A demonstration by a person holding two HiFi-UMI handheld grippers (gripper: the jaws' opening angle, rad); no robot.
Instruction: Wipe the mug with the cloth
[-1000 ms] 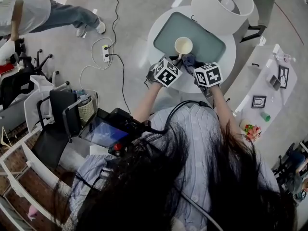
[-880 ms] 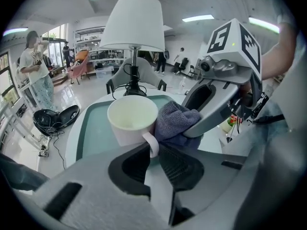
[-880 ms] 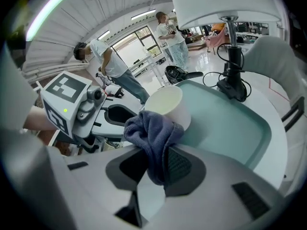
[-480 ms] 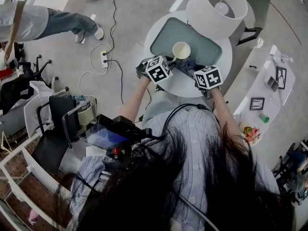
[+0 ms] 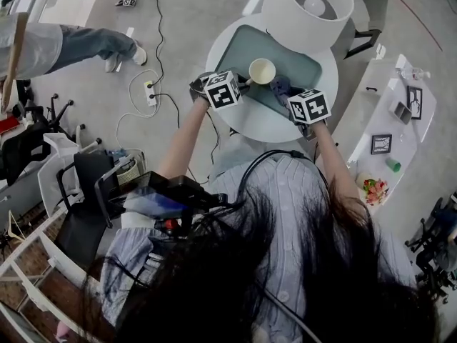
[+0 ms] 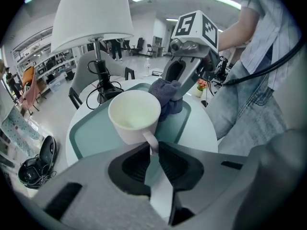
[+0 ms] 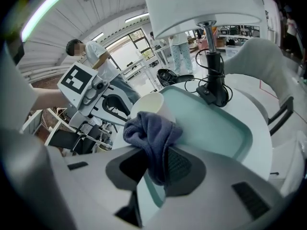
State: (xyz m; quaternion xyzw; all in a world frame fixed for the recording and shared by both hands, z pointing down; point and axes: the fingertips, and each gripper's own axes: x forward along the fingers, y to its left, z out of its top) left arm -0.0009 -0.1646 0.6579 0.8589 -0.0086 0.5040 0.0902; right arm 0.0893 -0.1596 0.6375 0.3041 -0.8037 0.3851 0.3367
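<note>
The left gripper (image 6: 152, 152) is pinching its jaws shut on the thin handle (image 6: 150, 142) of the cream ceramic mug (image 6: 134, 114). The mug is sitting over the pale green tray (image 6: 86, 138); I cannot tell whether it is resting there or lifted. The right gripper (image 7: 160, 169) is clamping a bunched grey-blue soft cloth (image 7: 151, 133), whose free end is touching the mug's wall at about 2 o'clock in the left gripper view.

The mug is probably stiff, glazed, slippery and breakable. Held only by its narrow handle, it is likely to swivel under rubbing, so light pressure is called for. The cloth is limp and light, and a bunched grip suits it.

In the head view both forearms are reaching out over the round white table (image 5: 271, 123), with the grippers pointing steeply down. The left one is at 8 o'clock of the mug, the right at 4 o'clock.
</note>
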